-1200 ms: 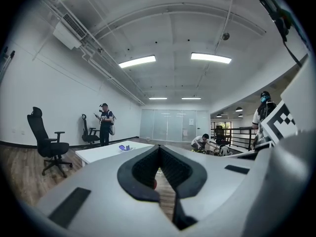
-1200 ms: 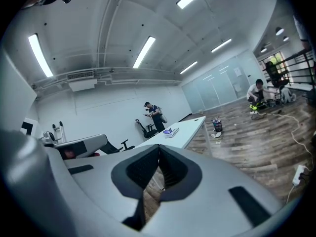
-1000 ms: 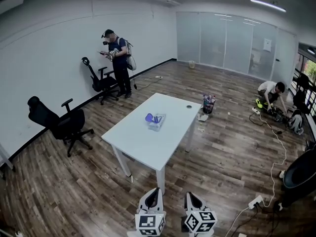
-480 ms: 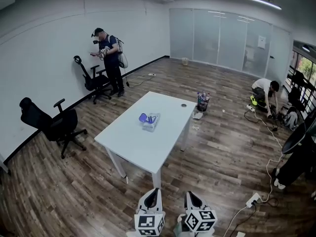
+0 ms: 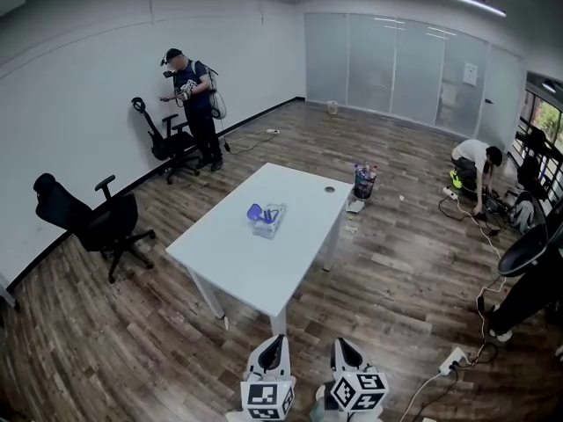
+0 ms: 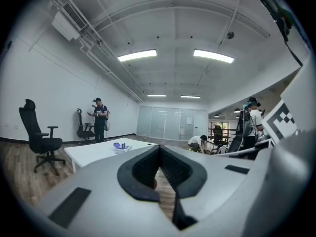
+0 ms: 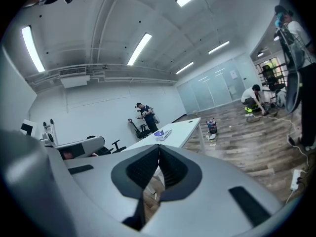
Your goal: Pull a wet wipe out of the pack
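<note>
Plainly, both pairs of jaws are sitting pressed together with nothing between them: the left gripper [image 6: 159,149] and the right gripper [image 7: 159,147] are each showing dark ribbed pads meeting at the tip, set in smooth grey moulded shells. The pack of wet wipes [image 5: 267,219] is lying well ahead of both sets of jaws, out on the white table [image 5: 230,266], and nothing is touching it. The likeliest trouble, as I am judging it, is that the pack is looking small, soft and light, a pale translucent film pouch with a bluish-purple part at one end, and the table top is looking smooth and slick. If one pair of jaws is tugging a wipe while the other is not pinning the pouch, the whole pack could be sliding or lifting along with it. A thin damp sheet could also be tearing, or dragging more sheets out behind it. Closed jaws arriving at the opening would only be nudging the pack away. The opening itself is too small to make out.
</note>
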A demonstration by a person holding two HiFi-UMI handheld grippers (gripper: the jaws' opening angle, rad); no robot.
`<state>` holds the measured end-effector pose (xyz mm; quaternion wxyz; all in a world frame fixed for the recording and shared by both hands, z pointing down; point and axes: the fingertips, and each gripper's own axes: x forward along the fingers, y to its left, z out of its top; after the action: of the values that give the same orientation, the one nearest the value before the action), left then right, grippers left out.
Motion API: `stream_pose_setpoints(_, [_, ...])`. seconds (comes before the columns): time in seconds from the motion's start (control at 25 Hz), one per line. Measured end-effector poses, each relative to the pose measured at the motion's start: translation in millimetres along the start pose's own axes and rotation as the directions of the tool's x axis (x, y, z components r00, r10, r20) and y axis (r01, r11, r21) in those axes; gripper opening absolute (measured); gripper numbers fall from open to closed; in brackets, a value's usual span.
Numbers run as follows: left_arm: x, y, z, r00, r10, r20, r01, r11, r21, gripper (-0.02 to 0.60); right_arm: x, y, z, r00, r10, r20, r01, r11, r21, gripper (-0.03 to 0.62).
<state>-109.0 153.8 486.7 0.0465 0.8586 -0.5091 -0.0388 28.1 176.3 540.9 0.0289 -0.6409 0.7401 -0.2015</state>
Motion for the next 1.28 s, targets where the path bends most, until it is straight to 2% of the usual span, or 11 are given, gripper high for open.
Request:
stream_pose_setpoints(0.36, [31,1,-3,1.000,0.018,-0.008,-0.018,1.000,-0.004,-0.003,29,-14,17,1.000,0.022,0.001,-0.022,1.000,-0.002,0.009])
stream_pose_setpoints(0.72, [77,-3,9,0.999,0.043,-0.003,-0.043,0.999,0.013,-0.003,65,-38,49,0.999,0.053,0.008,-0.053,0.998,-0.015,0.008])
stream_pose_setpoints(1.28, [147,-10,10,0.997,0.072,-0.010,-0.072,0.997,0.010,-0.003,114,-82,78,0.997,0.078,-0.010,-0.078,0.997,-0.008,0.008])
